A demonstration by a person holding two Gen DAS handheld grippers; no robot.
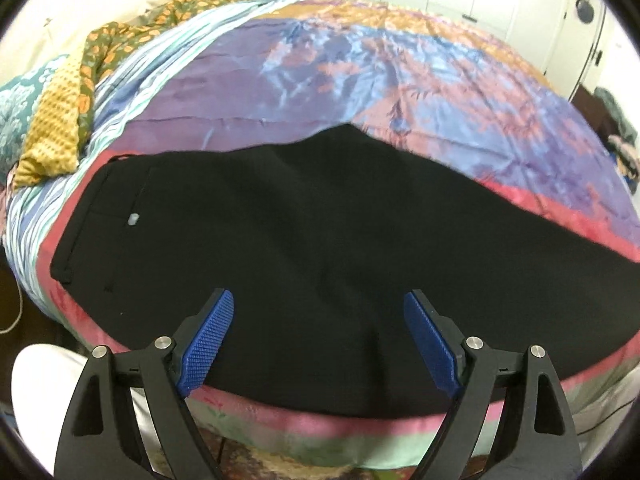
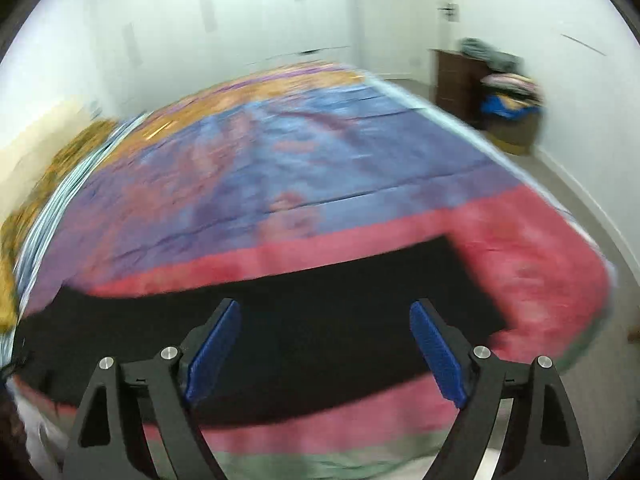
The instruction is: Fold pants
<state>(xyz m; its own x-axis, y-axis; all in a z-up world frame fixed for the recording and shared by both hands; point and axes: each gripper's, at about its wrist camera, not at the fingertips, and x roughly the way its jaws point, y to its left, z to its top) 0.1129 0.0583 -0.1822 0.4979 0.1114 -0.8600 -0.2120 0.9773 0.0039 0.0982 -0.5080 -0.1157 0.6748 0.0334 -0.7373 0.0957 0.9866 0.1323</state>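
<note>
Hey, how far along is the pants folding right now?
Done, by the look of it: the black pants lie flat along the near edge of the bedspread, apparently one leg over the other, waistband at the left. In hand: nothing; the left gripper and right gripper both hover open above the fabric. Left: the crosswise folds, since the leg end lies stretched out to the right.

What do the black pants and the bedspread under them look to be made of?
Pants: a matte woven cloth, perhaps a suiting blend; it reflects almost no light and lies flat with soft creases. Bedspread: a smooth, satiny fabric, possibly silk or polyester; it shows a sheen and sharp fold lines across its print.
</note>
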